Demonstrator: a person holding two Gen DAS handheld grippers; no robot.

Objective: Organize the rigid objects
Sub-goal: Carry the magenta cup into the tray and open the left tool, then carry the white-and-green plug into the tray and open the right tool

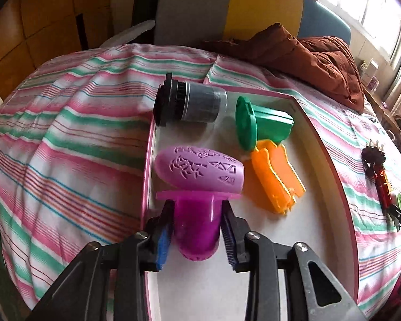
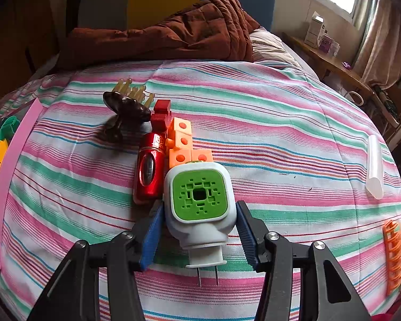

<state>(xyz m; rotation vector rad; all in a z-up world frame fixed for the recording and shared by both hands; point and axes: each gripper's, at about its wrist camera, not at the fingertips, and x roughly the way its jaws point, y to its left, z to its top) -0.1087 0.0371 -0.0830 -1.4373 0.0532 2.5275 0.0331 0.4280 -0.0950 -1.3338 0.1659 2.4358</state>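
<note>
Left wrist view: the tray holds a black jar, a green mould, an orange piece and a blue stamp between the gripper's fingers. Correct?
Not quite. The stamp between the left gripper fingers is purple, not blue, as the left wrist view shows. The tray, black jar, green mould and orange piece match.

Purple mushroom-shaped toy (image 1: pixel 197 203) on tray, white-green plug (image 2: pixel 199 206) on bedspread

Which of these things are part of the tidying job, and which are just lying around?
Job:
purple stamper
black jar
green stamper
orange piece
white tray
green-faced plug
red bottle
orange blocks

Lying about:
brown quilt
striped bedsheet
</note>
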